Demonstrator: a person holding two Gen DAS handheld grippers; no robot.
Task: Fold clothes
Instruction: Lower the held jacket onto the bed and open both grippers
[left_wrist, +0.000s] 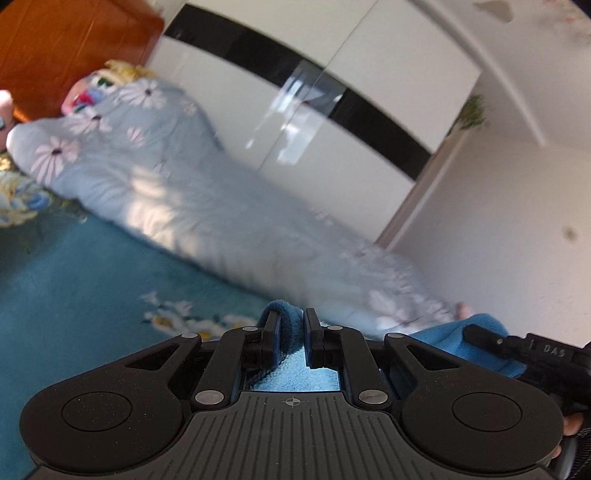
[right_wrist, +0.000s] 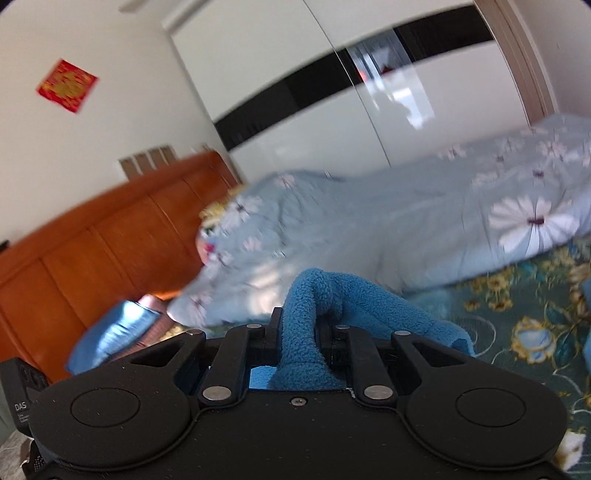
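Observation:
A blue fleece garment (left_wrist: 291, 373) is held up off the bed by both grippers. My left gripper (left_wrist: 291, 325) is shut on a fold of the fleece, which bulges up between its fingers. The right gripper shows at the right edge of the left wrist view (left_wrist: 517, 347), with more blue fleece (left_wrist: 458, 332) bunched behind it. In the right wrist view my right gripper (right_wrist: 301, 325) is shut on a thick bunch of the blue fleece (right_wrist: 317, 291), which loops over the fingertips and trails off to the right. Most of the garment is hidden below the grippers.
A teal floral bedsheet (left_wrist: 74, 280) covers the bed. A rolled pale-blue daisy-print quilt (left_wrist: 155, 177) lies along the far side; it also shows in the right wrist view (right_wrist: 406, 229). An orange wooden headboard (right_wrist: 92, 251) and a white wardrobe (right_wrist: 332, 92) stand behind. A blue pillow (right_wrist: 114, 332) lies by the headboard.

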